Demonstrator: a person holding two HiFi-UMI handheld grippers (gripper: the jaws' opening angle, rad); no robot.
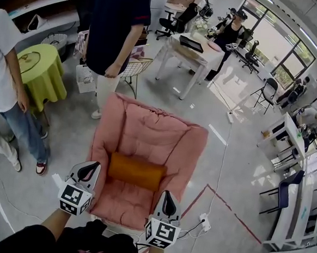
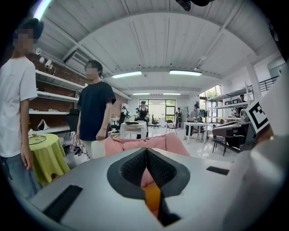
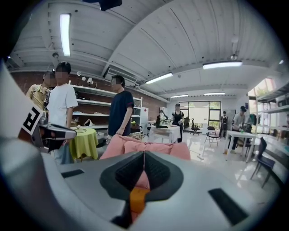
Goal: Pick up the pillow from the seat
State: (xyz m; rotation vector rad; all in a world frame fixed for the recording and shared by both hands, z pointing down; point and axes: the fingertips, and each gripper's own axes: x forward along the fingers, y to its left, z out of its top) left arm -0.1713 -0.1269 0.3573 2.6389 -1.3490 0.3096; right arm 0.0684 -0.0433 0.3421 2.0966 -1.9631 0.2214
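Right now both of my grippers are low in the head view, at the near edge of the pink padded fabric chair (image 1: 147, 130) that fills the middle of the frame. My left gripper (image 1: 88, 171) is at the lower left, by the chair's left front corner, and my right gripper (image 1: 169, 204) is at the lower centre, by its right front edge. Each has its marker cube turned toward me. The orange rectangular pillow (image 1: 137, 172) lies crosswise on the seat, just below the frame's centre and between the two grippers, and neither pair of jaws is on it. In the left gripper view the dark ribbed pads are pressed together with nothing between them. A strip of orange and the pink backrest show beyond them, low in the centre. The right gripper view shows the same thing: jaws closed and empty, with the pillow and chair straight ahead. Behind the chair, at the top of the head view, stands a person in a dark navy T-shirt (image 1: 120, 27). A round table under a yellow-green cloth (image 1: 40, 70) is at the upper left, well apart from the chair.
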